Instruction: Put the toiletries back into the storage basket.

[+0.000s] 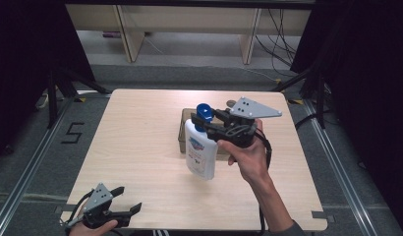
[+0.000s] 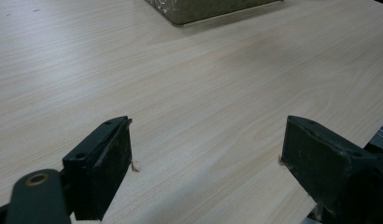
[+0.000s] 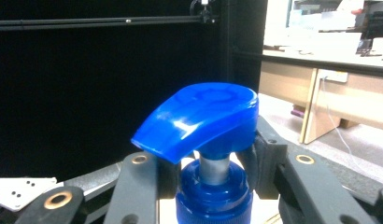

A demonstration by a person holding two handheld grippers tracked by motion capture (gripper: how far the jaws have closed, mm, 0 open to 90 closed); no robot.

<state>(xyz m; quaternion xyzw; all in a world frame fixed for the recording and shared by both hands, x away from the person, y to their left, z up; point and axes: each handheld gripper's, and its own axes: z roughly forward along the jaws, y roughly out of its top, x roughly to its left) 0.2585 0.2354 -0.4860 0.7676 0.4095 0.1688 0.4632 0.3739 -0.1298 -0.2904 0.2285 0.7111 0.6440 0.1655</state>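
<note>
While clamped at its neck, pump bottle hangs from right tool.

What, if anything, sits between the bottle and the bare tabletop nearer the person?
Nothing visible. The right hand-held gripper holds the pump bottle by its neck above the box; the table in front shows bare wood.

My right gripper is a black linkage frame with a grey three-cornered plate on top, dotted with small holes, and a black cable trailing past my wrist. Seen from its own camera, its arms carry brass-ringed pivots. My left gripper is the same build: black fingers with flat, scuffed pads, a brass pivot, a grey plate, a black cable. A grey sleeve cuff covers my right forearm.
</note>
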